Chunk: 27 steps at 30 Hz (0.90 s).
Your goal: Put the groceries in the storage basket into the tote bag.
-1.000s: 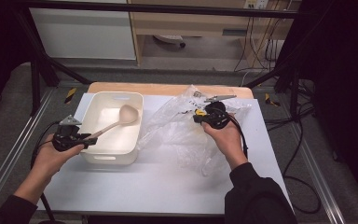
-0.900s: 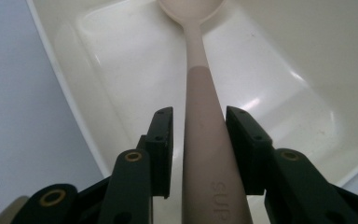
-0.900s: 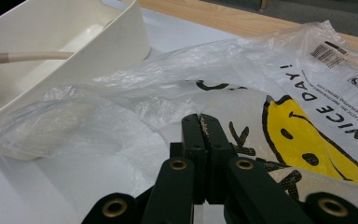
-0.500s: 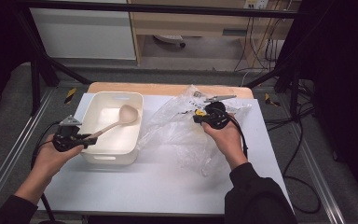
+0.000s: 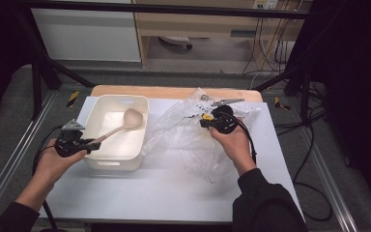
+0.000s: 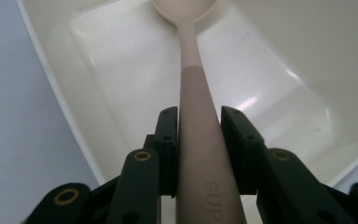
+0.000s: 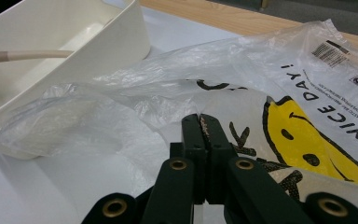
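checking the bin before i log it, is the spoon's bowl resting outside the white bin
No, the spoon has its bowl over the inside of the white bin, handle reaching out toward the left hand-held gripper.

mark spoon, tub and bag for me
spoon (image 6: 193,93): left gripper view, on its handle ahead of the jaws.
tub (image 5: 117,163): high view, on its near wall.
bag (image 7: 307,135): right gripper view, on the yellow smiley print.

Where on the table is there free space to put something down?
The near strip of the table, between the two forearms and below the white bin, is bare. The bin floor beside the spoon is also free. The right half is crowded: the plastic bag spreads from the bin to the right gripper.
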Tool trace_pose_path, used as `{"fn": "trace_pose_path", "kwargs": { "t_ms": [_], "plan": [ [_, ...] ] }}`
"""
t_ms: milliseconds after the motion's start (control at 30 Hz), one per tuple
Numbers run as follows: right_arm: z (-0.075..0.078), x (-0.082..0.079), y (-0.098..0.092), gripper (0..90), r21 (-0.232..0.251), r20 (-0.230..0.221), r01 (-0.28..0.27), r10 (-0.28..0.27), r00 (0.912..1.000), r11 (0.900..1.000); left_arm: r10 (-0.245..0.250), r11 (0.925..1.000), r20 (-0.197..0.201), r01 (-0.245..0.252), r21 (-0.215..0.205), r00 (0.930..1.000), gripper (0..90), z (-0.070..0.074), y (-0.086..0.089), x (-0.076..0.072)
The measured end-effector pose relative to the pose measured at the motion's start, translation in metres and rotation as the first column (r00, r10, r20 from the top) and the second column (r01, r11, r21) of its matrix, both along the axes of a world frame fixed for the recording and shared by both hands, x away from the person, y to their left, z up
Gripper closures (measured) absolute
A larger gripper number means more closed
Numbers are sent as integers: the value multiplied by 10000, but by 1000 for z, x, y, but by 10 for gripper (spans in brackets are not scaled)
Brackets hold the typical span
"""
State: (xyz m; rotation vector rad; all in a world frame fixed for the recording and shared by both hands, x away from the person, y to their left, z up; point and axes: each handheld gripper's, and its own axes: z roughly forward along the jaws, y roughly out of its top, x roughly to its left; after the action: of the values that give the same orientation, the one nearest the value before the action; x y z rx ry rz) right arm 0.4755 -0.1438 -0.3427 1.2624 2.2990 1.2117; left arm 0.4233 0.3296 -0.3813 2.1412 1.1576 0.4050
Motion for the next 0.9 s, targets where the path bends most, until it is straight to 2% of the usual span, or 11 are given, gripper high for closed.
{"fn": "trace_pose_path", "kwargs": {
  "t_ms": [600,900],
  "plan": [
    [1,0,-1,900,12,27,9,-9,10000,10000,-32,9992,373,17,395,9993,686,4,-5,-2],
    [1,0,-1,900,6,12,12,-12,10000,10000,32,9997,643,-47,240,9979,686,8,-3,-4]
  ]
}}
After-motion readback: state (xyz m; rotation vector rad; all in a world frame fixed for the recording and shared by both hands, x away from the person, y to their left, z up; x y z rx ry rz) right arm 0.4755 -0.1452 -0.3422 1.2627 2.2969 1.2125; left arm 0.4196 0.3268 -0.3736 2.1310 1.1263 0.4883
